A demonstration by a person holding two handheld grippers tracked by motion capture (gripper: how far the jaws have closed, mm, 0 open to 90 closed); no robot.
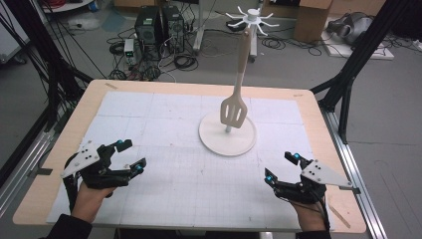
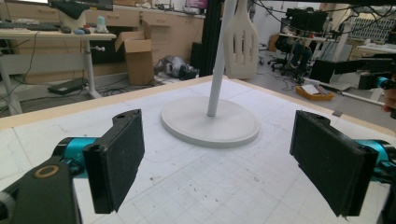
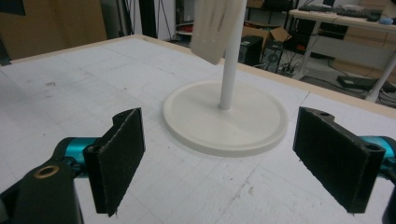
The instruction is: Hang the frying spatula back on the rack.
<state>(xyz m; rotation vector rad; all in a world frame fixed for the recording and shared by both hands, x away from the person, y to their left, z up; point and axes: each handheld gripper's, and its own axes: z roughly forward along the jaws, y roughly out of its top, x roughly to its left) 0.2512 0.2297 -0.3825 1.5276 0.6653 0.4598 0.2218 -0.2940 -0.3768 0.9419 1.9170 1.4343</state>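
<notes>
- While both my grippers hung low over the white mat [image 1: 164, 199], the left gripper [image 1: 125, 155] sat at the lower left of the high view and the right gripper [image 1: 282, 166] at the lower right, each with its jaws spread wide and nothing between them.
- The slotted spatula [image 1: 234, 110] hung from the hook rack [image 1: 252, 19] on its stand, just right of centre in the high view, its blade above the round base [image 1: 206, 137] and well apart from both grippers.
- I judged this the start: nothing gripped, the reach not yet begun.
- The next move, I thought, called for one gripper to rise toward the spatula's handle and close on it squarely before lifting it off its hook.
- I could read no brand, label or writing anywhere.
</notes>
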